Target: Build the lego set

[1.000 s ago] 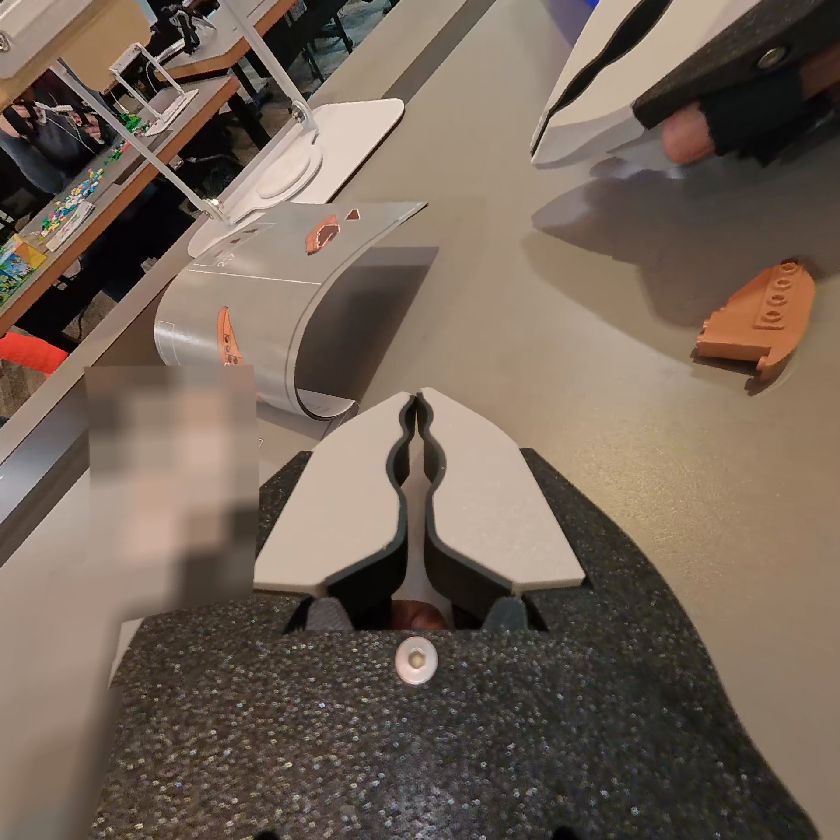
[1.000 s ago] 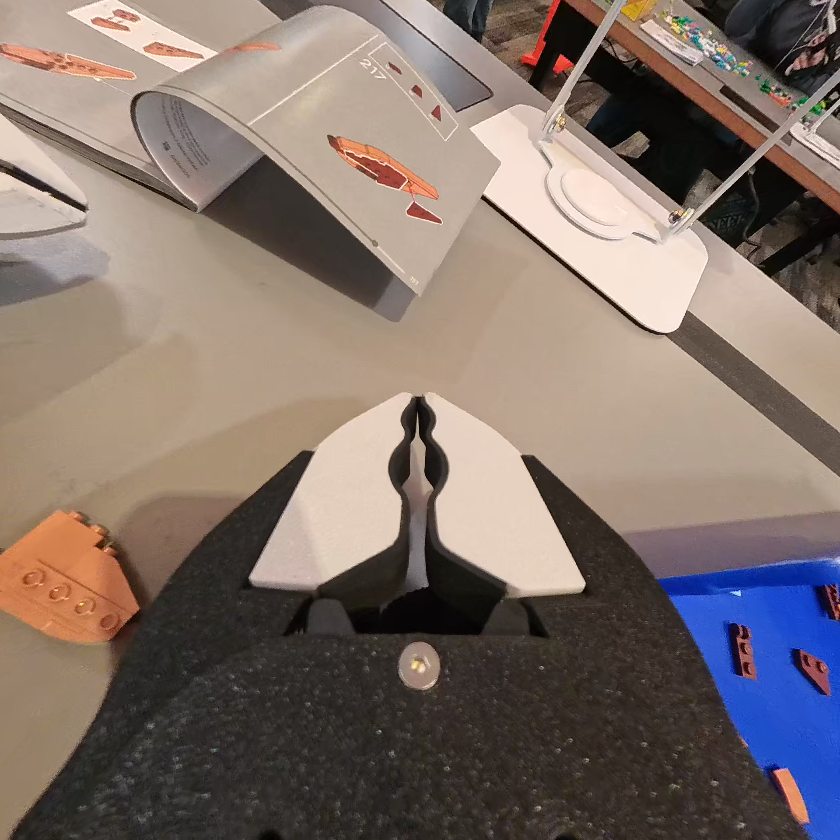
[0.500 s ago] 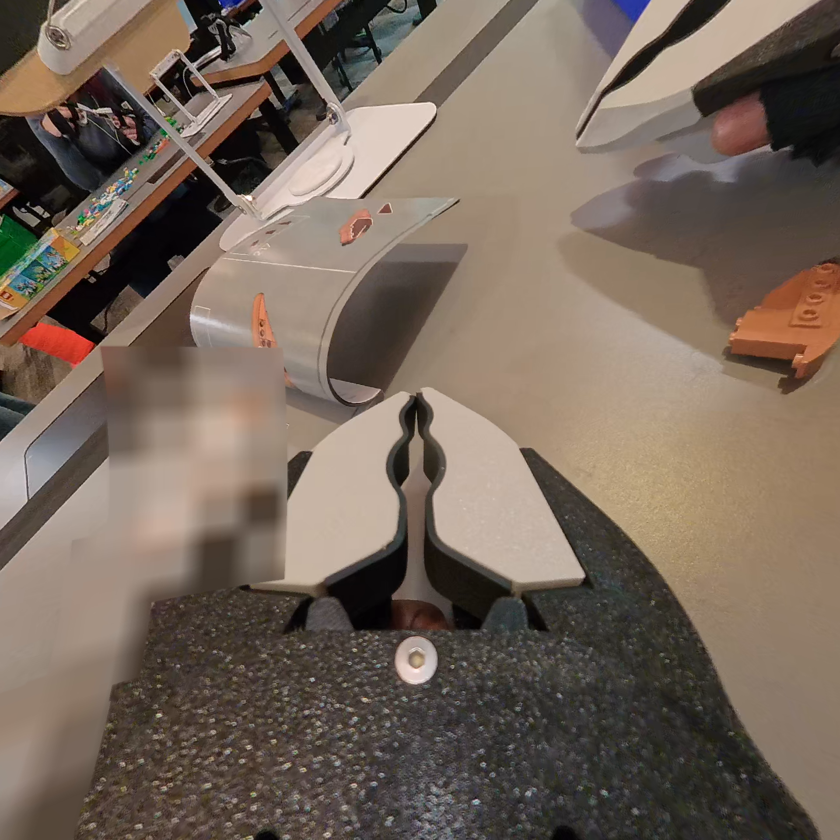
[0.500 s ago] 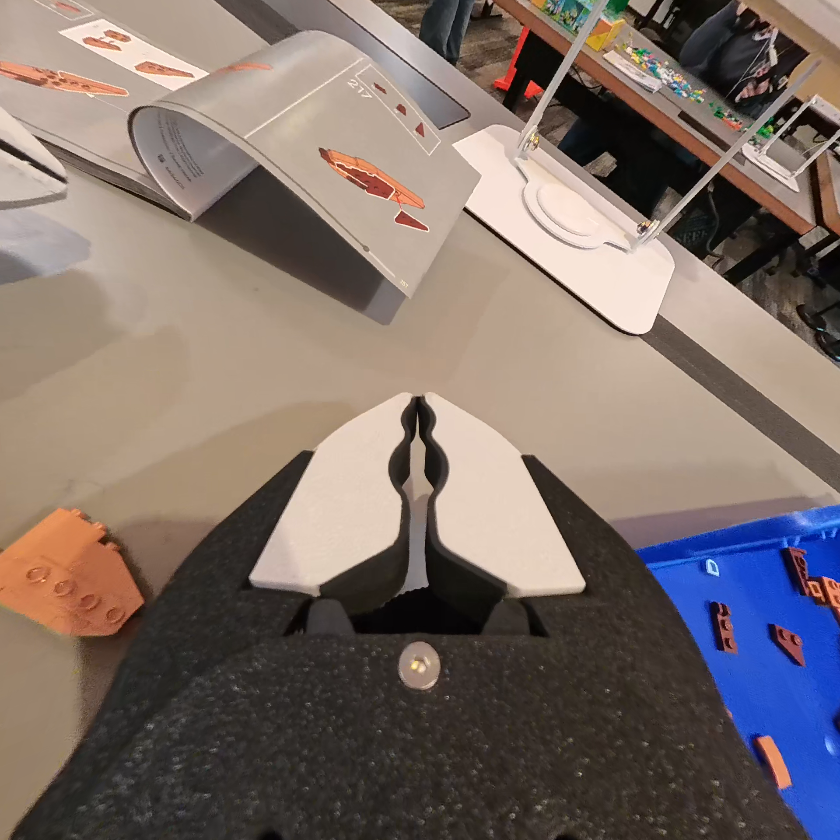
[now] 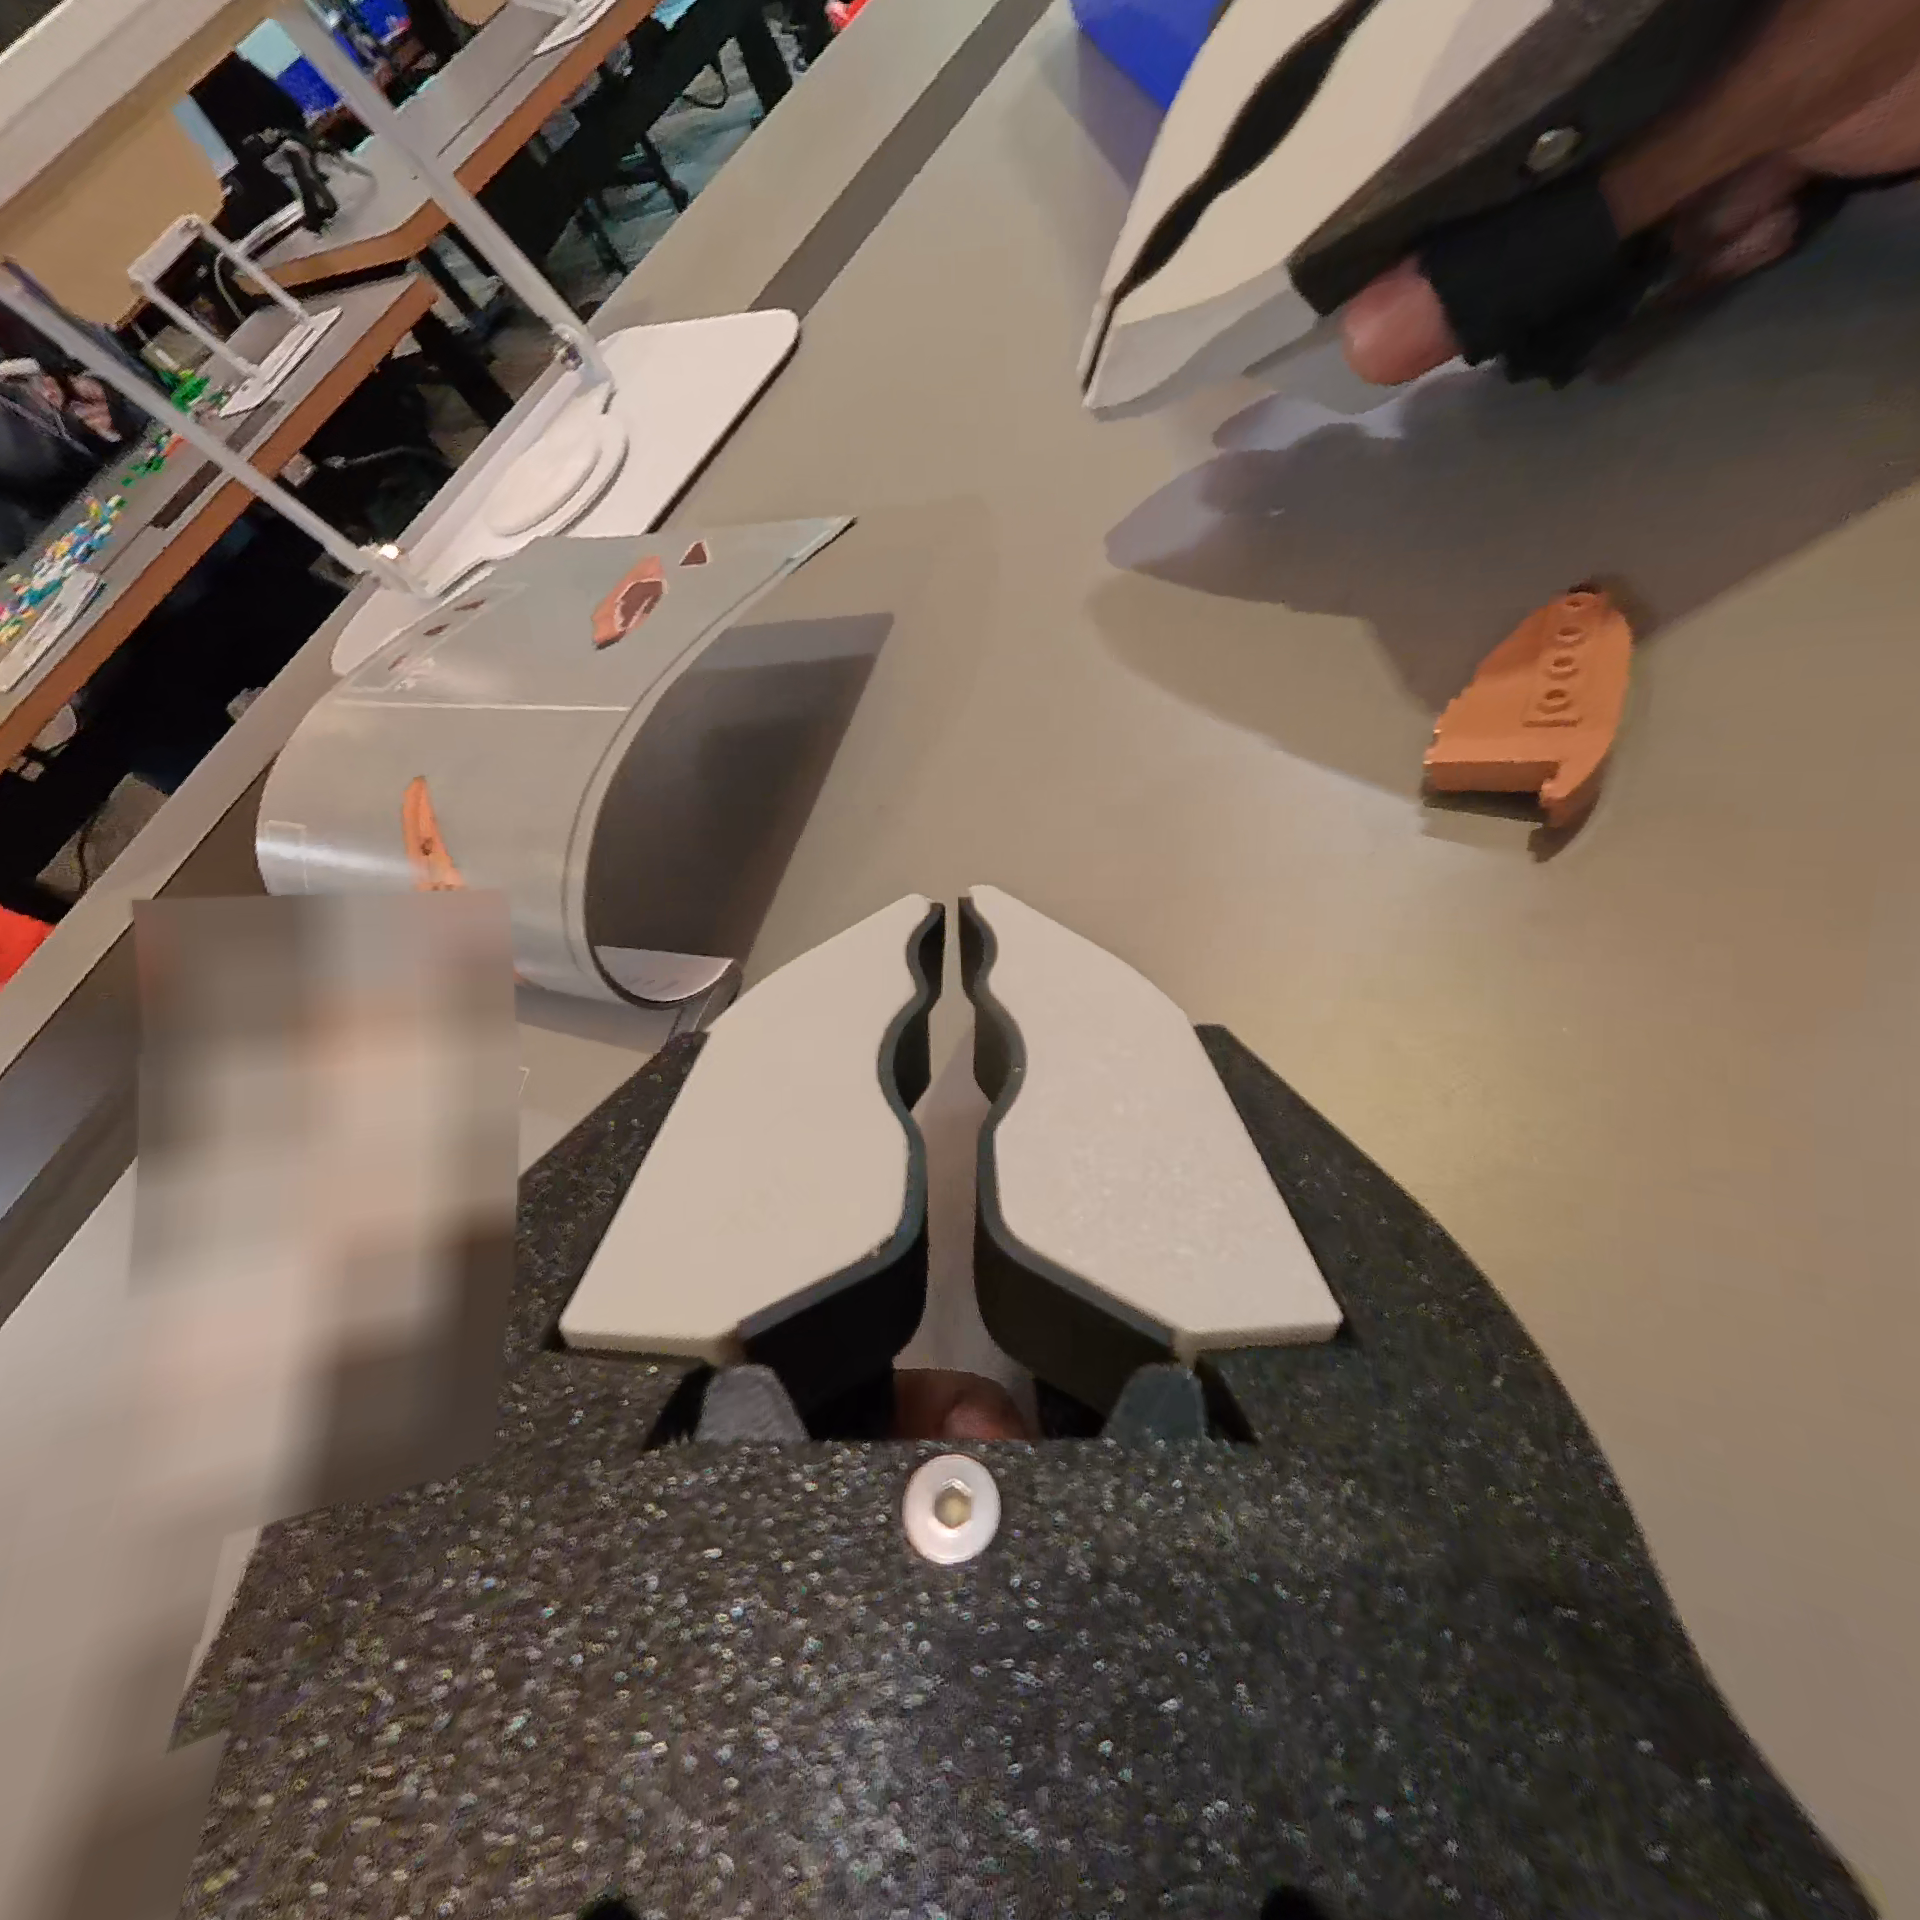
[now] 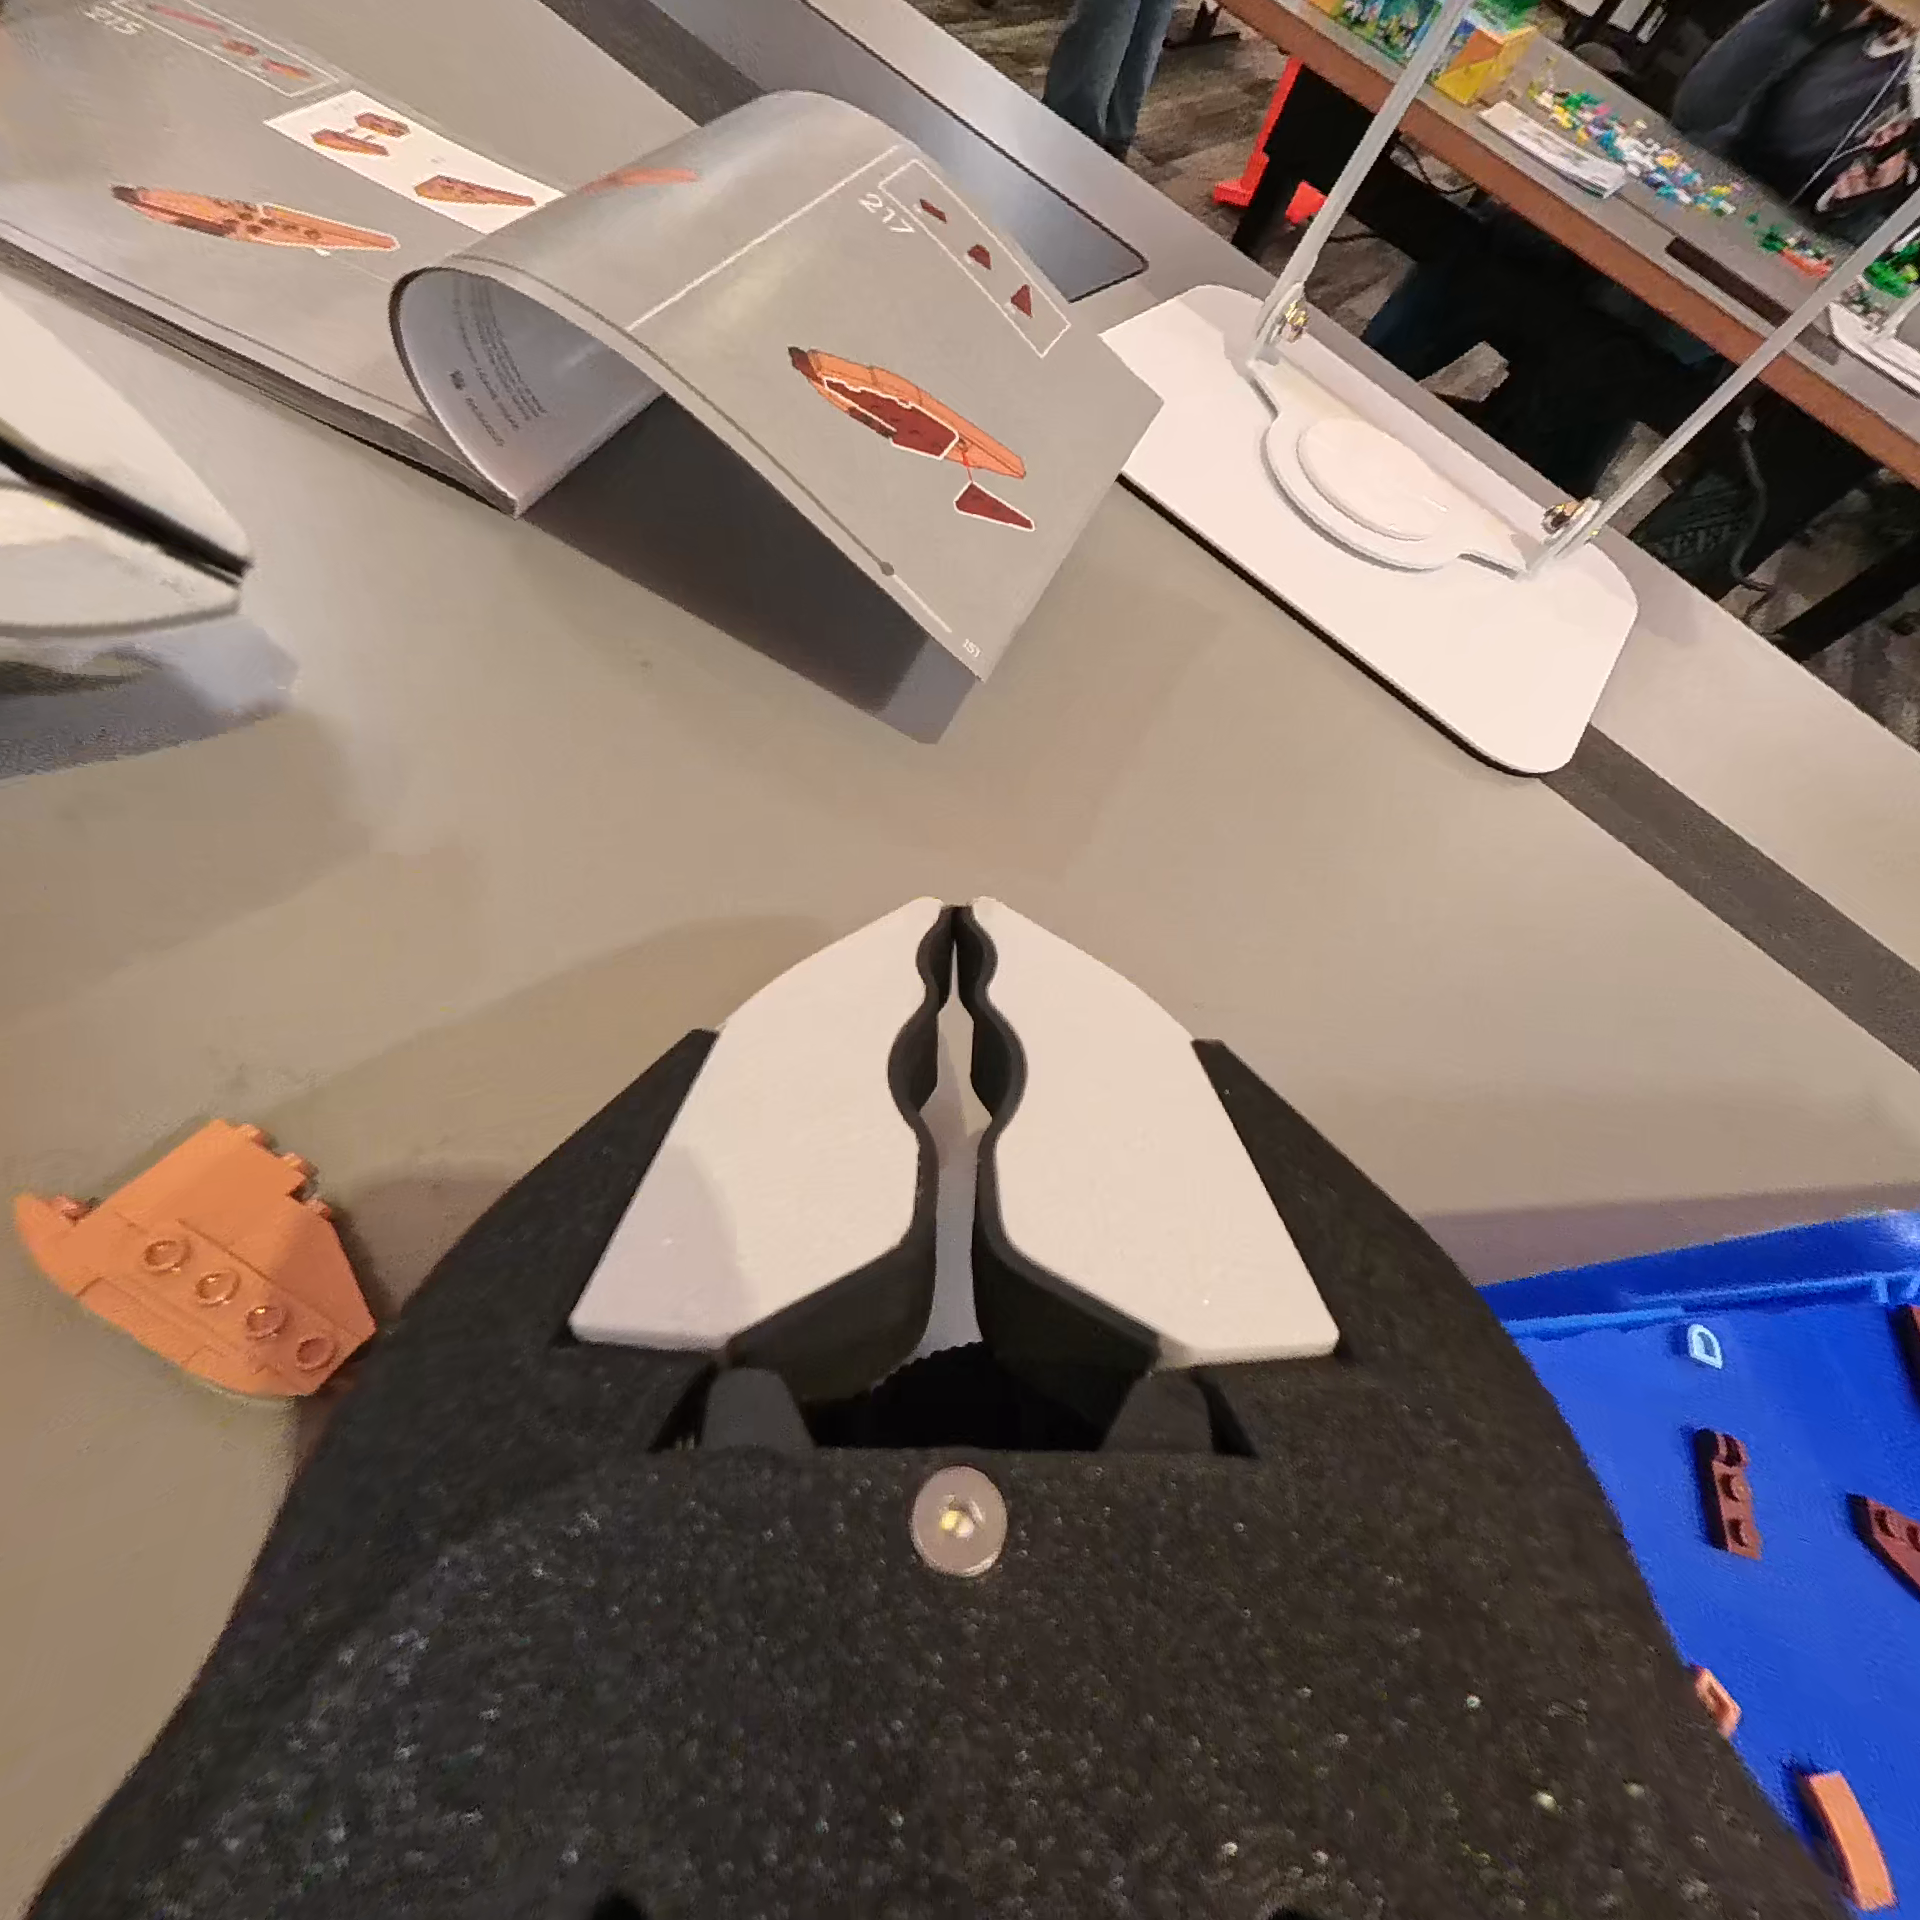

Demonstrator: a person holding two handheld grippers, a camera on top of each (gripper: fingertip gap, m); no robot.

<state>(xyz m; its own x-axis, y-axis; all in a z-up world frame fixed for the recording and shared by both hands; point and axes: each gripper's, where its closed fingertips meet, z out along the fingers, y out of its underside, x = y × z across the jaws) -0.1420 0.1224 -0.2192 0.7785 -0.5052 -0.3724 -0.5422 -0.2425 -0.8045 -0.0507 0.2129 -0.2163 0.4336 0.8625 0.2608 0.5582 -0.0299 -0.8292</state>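
Left claw: your left claw [image 5: 951, 914] hovers over the desk [image 5: 1195, 935], its tips a hair apart with bare desk showing between them; it is effectively clenched and grasps nothing.
Right claw: your right claw [image 6: 961, 916] is clenched tip to tip and empty, pointing toward the open instruction booklet [image 6: 727, 343].
Task piece: the orange hull assembly [image 6: 197, 1278] lies flat on the desk, studs up, just left of your right claw, free of both claws.
Handling: judge it light, rigid and smooth-sided, likely to skate on the desk if you nudge it. Its stacked plates could pop apart under a twisting squeeze.
Where to hold: pinch across the two long sides near the thick middle, clear of the stepped, pointed end.
Loose parts: dark red wedge plates [image 6: 1730, 1496] and small orange curved pieces [image 6: 1844, 1849] lie in the blue tray [image 6: 1662, 1320] at the near right; they are tiny, so grip them by their edges.
Only the right view shows: the tray's contents and the booklet's build diagram.
Only the left view shows: your fingers [image 5: 1392, 327] behind the right claw, which hangs above and left of the hull.
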